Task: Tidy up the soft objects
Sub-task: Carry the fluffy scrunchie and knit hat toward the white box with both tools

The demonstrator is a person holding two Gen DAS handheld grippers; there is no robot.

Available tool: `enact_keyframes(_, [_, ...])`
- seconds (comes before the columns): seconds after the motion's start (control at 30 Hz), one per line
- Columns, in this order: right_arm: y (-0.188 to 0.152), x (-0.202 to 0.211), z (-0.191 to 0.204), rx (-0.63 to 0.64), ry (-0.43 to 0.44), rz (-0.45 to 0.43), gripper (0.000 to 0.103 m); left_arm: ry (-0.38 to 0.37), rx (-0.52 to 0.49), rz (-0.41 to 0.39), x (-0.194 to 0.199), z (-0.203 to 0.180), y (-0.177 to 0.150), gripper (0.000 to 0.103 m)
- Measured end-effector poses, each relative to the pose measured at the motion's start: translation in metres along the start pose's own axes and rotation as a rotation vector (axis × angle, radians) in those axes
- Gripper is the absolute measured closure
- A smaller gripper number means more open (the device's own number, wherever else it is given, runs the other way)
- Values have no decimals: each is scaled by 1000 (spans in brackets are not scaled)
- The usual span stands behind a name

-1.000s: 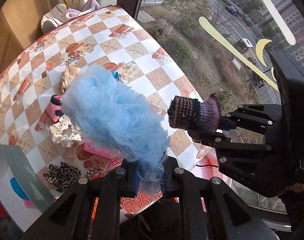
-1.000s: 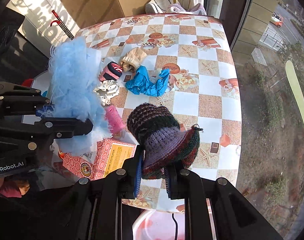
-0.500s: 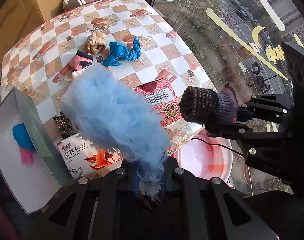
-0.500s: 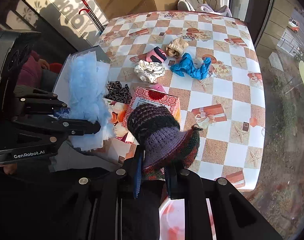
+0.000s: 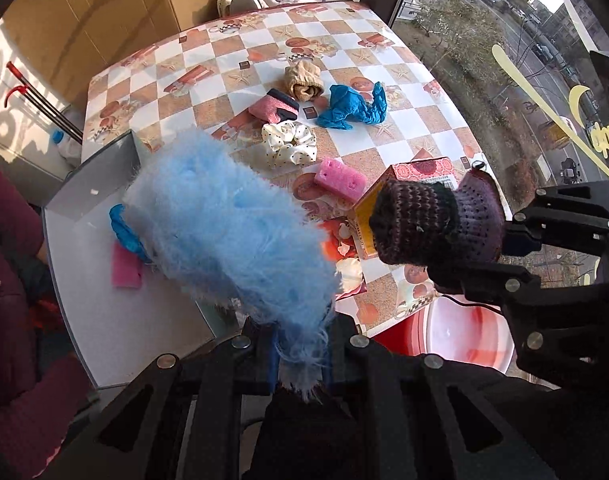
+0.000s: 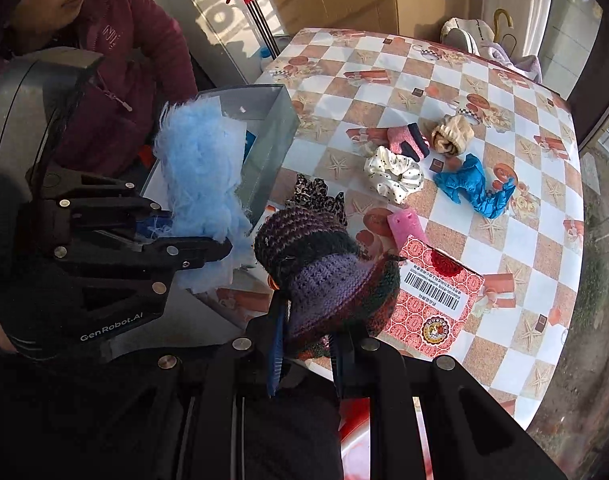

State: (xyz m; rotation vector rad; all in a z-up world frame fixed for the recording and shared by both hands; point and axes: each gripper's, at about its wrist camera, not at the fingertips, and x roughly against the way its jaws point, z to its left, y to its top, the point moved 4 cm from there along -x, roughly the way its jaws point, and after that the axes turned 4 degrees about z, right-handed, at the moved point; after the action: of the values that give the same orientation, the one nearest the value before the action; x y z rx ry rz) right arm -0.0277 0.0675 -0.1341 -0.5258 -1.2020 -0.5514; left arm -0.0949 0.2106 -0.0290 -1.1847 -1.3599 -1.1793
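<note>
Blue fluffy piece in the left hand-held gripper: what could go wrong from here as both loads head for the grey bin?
1. The left hand-held gripper pinches the blue fluffy piece only by its wispy end, so it may slip or shed fibres.
2. Its bulk hides much of the grey bin, so the drop could land on the rim.
3. The knitted hat in the right hand-held gripper hangs close beside it; the two could snag.

Both wrist views look down, sharing the checkered table (image 5: 388, 60).

I see a pale blue fluffy duster (image 5: 232, 236), a purple-and-maroon striped knit hat (image 6: 328, 276), and an orange-and-white checked tablecloth (image 6: 500, 240).
</note>
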Motion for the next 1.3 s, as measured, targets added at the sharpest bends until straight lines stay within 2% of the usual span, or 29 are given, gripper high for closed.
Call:
enact_keyframes(0.7, [42, -38, 69, 95, 18, 53, 82, 141, 97, 11, -13, 72, -44, 85])
enact_keyframes(1.03, [60, -51, 105, 139, 15, 69, 82, 155, 146, -3, -13, 105, -60, 85])
enact_keyframes(1.3, [74, -61, 131, 169, 14, 71, 82, 129, 187, -3, -15, 127, -70, 85])
